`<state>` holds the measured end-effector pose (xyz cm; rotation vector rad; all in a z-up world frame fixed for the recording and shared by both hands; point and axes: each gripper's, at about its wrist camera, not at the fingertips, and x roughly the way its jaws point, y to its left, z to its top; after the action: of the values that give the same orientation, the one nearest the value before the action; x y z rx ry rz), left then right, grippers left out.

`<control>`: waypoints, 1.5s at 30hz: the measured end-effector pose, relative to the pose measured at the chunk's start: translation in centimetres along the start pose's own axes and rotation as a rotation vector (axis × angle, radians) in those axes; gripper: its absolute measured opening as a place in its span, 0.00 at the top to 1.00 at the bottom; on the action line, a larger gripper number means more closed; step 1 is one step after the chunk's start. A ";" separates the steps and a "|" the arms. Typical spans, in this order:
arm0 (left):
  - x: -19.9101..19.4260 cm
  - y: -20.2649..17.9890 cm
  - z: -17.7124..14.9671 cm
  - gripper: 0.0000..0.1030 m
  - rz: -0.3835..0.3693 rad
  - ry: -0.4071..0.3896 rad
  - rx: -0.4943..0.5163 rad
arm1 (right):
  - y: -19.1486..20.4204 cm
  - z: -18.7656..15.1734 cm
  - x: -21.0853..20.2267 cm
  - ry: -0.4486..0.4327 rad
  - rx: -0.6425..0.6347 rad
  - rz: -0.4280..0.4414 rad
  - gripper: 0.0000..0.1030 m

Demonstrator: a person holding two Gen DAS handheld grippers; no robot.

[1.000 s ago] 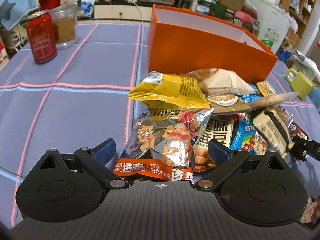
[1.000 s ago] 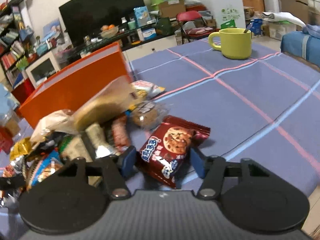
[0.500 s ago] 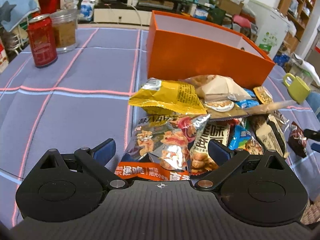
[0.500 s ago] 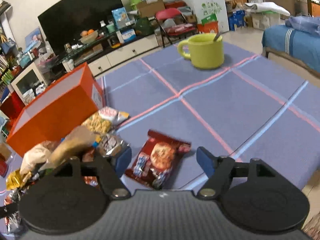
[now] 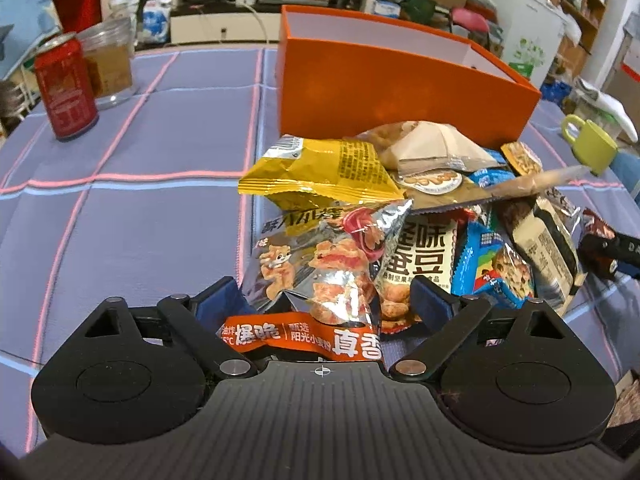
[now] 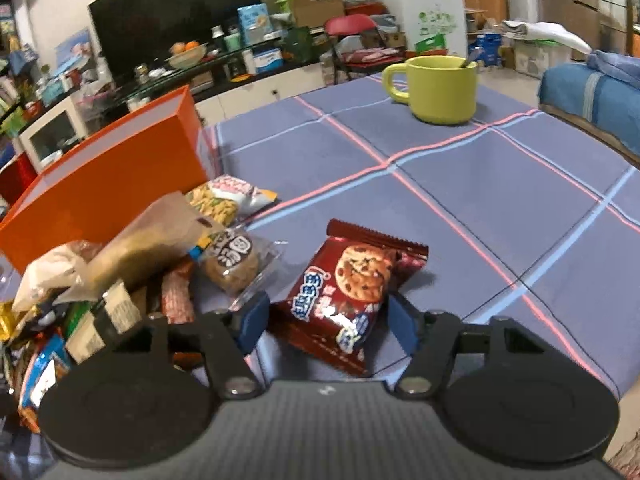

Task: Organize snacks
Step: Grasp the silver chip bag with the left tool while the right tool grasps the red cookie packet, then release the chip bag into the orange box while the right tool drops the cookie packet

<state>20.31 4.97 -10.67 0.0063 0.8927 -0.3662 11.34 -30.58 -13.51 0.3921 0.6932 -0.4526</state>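
Note:
A heap of snack packets lies on the purple cloth in front of an open orange box, which also shows in the right wrist view. My left gripper is open, its jaws on either side of a silver and orange snack bag at the near edge of the heap. A yellow packet lies behind it. My right gripper is open around a dark red cookie packet that lies apart from the heap. The packet touches the right finger.
A red can and a glass jar stand at the far left. A yellow-green mug stands at the far right of the table. A wrapped round biscuit lies left of the cookie packet.
The left gripper has closed in on the silver bag, which now fills more of the space between its jaws. The right gripper pulled back, then came forward again around the cookie packet.

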 end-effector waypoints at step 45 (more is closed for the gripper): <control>-2.0 -1.1 0.1 0.68 0.123 -0.010 -0.008 | -0.1 1.8 -1.3 0.075 -0.173 0.187 0.21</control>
<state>18.85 4.54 -8.92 0.0518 0.8793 -0.2483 11.38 -31.16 -11.40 0.3083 0.7547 -0.1997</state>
